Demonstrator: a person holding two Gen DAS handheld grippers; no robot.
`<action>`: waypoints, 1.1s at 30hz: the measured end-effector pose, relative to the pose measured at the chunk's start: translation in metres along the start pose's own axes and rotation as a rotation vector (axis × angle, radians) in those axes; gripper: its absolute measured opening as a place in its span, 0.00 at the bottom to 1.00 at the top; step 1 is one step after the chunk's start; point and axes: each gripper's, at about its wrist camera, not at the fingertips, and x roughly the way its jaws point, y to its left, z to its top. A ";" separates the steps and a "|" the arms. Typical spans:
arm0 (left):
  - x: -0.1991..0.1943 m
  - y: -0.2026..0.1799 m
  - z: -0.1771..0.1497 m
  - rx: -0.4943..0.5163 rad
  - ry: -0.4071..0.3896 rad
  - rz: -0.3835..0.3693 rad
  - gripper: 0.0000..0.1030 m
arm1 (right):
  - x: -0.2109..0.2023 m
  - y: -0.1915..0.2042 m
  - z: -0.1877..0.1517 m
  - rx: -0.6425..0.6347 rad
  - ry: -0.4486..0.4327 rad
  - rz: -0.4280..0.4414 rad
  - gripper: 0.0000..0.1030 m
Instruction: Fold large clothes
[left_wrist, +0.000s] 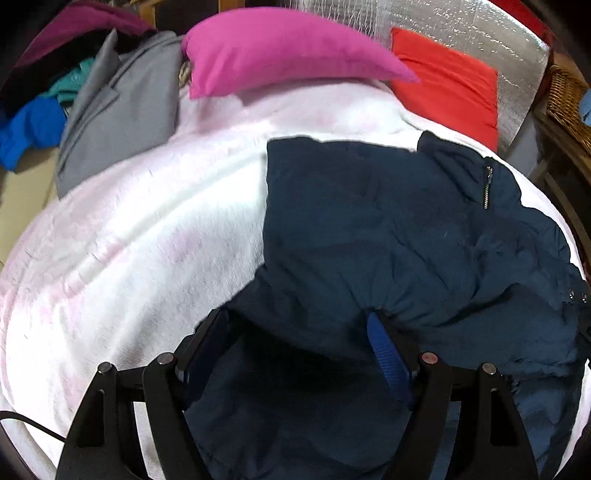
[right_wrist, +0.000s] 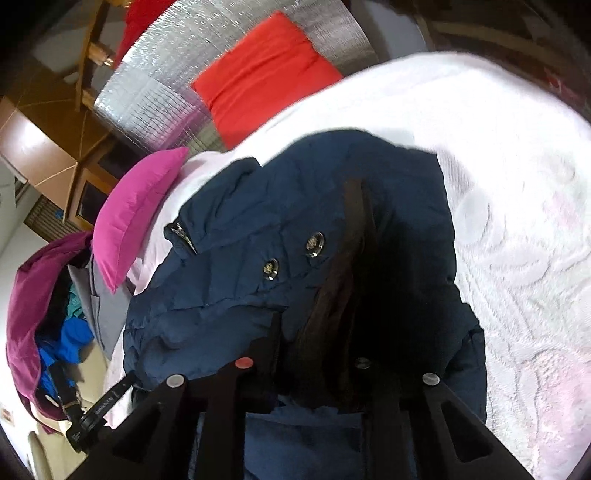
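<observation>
A white blanket (left_wrist: 129, 229) covers the bed, and on it the navy jacket (left_wrist: 369, 221) lies partly folded, bunched, with more folds to make. The left gripper (left_wrist: 299, 328) has its jaws spread around jacket fabric. Whether the right gripper (right_wrist: 317, 332) grips it, I cannot tell.

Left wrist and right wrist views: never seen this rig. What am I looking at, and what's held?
No robot here: a person holds a two-finger claw in each hand, and a fisheye camera on each looks along its fingers. The black struts at the bottom are the claws.

The left claw stands open with a navy padded jacket bunched between its fingers. The right claw is buried in the same jacket; whether it grips is hidden.

The jacket lies on a white blanket. Behind it are a pink cushion, a red cushion and a heap of other clothes.
</observation>
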 end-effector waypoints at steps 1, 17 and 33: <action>-0.001 -0.001 0.000 0.001 -0.005 0.001 0.76 | -0.004 0.003 0.000 -0.007 -0.015 -0.004 0.19; -0.020 0.027 0.013 -0.139 -0.080 -0.115 0.77 | -0.045 -0.036 0.015 0.076 -0.032 0.028 0.28; 0.009 0.032 0.018 -0.149 0.000 -0.179 0.77 | -0.015 -0.062 0.017 0.136 -0.015 -0.032 0.65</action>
